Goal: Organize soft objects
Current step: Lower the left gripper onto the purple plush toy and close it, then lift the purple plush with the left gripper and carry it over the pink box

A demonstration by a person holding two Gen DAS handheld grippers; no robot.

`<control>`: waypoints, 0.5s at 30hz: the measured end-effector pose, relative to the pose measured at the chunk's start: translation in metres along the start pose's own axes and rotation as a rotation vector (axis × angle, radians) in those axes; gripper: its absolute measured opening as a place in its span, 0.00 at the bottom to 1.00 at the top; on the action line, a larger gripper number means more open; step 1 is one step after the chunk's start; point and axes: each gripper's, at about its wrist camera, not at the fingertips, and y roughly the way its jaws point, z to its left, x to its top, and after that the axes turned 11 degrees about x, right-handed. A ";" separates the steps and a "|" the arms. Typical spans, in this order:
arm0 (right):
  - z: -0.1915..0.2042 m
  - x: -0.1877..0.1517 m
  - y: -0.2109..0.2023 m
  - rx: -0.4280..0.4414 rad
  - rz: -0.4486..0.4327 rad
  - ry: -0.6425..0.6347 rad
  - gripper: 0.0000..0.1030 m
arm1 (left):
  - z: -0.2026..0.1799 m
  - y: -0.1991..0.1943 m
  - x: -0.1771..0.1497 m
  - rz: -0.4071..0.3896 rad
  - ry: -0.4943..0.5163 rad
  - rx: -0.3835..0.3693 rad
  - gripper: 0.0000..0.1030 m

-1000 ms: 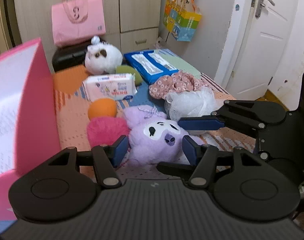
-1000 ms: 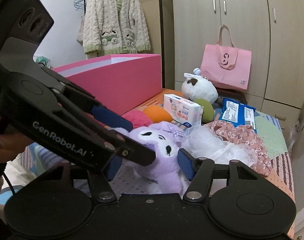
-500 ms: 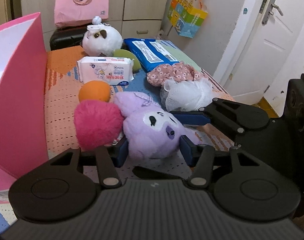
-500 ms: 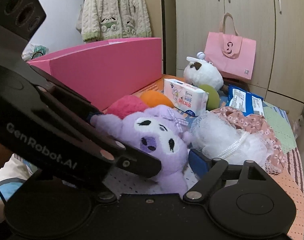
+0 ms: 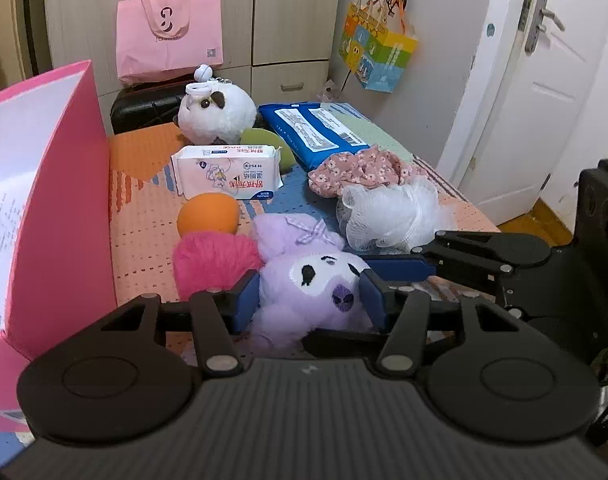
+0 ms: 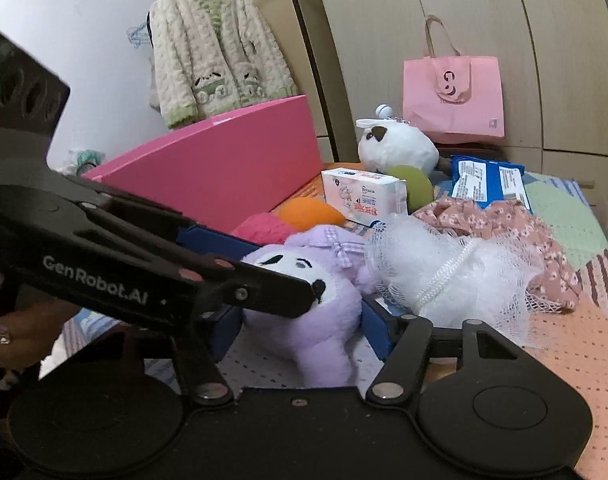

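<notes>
A purple plush (image 5: pixel 304 276) lies on the patterned mat, and both grippers are at it. My left gripper (image 5: pixel 309 300) has its blue pads pressed on the two sides of the plush's head. My right gripper (image 6: pixel 302 332) comes in from the right; its jaws are closing, with the plush's body (image 6: pixel 304 320) between them and both pads touching it. A pink pompom (image 5: pixel 214 260) and an orange ball (image 5: pixel 208 216) lie just left of the plush. A white mesh sponge (image 5: pixel 391 216) rests to its right, against a floral cloth (image 5: pixel 359 168).
A tall pink box (image 5: pixel 64 200) stands open along the left. Farther back are a tissue pack (image 5: pixel 228 174), a green ball (image 5: pixel 264 140), a white plush (image 5: pixel 216 116) and a blue pack (image 5: pixel 307 128). A white door (image 5: pixel 535 92) is at the right.
The left pads have closed in onto the purple plush's head. The right jaws spread wide half a second ago and have narrowed back around its body. The plush has turned slightly.
</notes>
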 end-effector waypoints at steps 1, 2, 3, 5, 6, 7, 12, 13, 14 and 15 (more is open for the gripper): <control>-0.001 0.000 0.000 0.002 -0.004 0.004 0.64 | 0.001 -0.001 -0.001 -0.001 -0.007 -0.004 0.50; 0.001 -0.001 0.000 -0.001 -0.004 -0.003 0.63 | 0.001 -0.001 -0.001 -0.002 -0.012 -0.008 0.50; 0.004 -0.001 0.001 -0.011 0.001 -0.023 0.63 | 0.001 0.000 -0.003 0.001 -0.018 -0.009 0.49; 0.012 -0.004 0.005 -0.046 0.012 -0.085 0.63 | 0.001 0.001 -0.006 0.005 -0.038 -0.007 0.49; 0.015 -0.005 0.007 -0.061 0.009 -0.100 0.63 | 0.001 0.001 -0.008 0.001 -0.049 -0.003 0.49; 0.017 -0.007 0.008 -0.074 0.002 -0.103 0.63 | 0.001 0.001 -0.009 -0.002 -0.057 0.001 0.49; 0.027 -0.011 0.009 -0.132 -0.029 -0.113 0.61 | -0.001 -0.002 -0.012 -0.012 -0.053 0.003 0.48; 0.029 -0.011 0.009 -0.141 -0.031 -0.116 0.60 | -0.001 -0.003 -0.012 -0.014 -0.048 0.003 0.48; 0.031 -0.011 0.009 -0.148 -0.032 -0.119 0.59 | -0.002 -0.005 -0.012 -0.016 -0.040 0.003 0.48; 0.032 -0.011 0.008 -0.151 -0.032 -0.120 0.59 | -0.003 -0.007 -0.012 -0.017 -0.034 0.004 0.48</control>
